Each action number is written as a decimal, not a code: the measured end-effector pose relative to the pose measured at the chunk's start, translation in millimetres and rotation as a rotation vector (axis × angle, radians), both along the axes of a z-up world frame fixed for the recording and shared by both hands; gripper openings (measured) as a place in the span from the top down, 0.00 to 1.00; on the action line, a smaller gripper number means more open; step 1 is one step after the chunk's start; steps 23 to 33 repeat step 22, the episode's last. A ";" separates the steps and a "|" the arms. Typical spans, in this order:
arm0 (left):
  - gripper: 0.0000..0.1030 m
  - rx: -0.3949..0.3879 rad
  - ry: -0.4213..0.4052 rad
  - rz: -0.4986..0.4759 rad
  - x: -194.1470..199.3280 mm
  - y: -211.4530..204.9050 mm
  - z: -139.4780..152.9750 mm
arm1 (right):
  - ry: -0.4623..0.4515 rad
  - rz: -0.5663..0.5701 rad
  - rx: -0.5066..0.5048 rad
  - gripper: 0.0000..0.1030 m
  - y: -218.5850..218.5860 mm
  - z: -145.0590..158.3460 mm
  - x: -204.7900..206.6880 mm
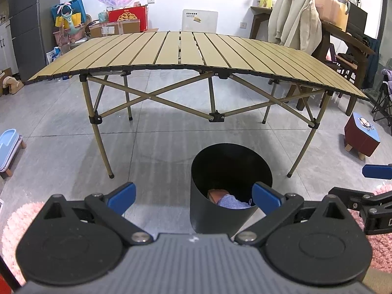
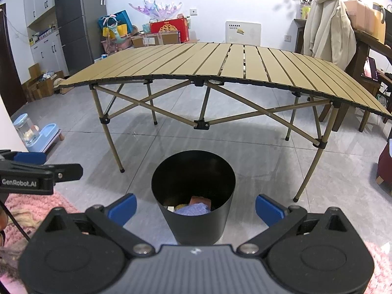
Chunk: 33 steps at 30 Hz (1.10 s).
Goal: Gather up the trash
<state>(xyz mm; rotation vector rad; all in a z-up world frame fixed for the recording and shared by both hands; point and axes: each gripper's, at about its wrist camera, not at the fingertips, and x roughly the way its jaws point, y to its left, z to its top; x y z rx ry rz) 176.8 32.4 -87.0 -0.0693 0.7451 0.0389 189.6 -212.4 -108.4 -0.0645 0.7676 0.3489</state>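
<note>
Trash [image 2: 193, 207] lay deep in the black bin [image 2: 193, 220] just ahead of my left gripper [image 1: 193, 197] and right gripper [image 2: 196, 207], both wide apart and empty, where a careless nudge could have tipped it.

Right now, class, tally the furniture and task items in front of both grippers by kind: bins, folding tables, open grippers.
Black bin: 1
Folding table: 1
Open grippers, left gripper and right gripper: 2
Total: 4
</note>
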 end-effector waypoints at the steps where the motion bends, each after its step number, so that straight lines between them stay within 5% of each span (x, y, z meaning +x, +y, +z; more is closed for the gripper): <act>1: 0.00 0.001 -0.001 0.000 -0.2 -0.5 0.2 | 0.000 0.000 0.000 0.00 0.1 -0.1 0.0; 33: 0.00 -0.003 0.002 0.012 -0.9 -0.3 -2.2 | 0.003 0.011 -0.007 0.00 2.9 0.0 1.8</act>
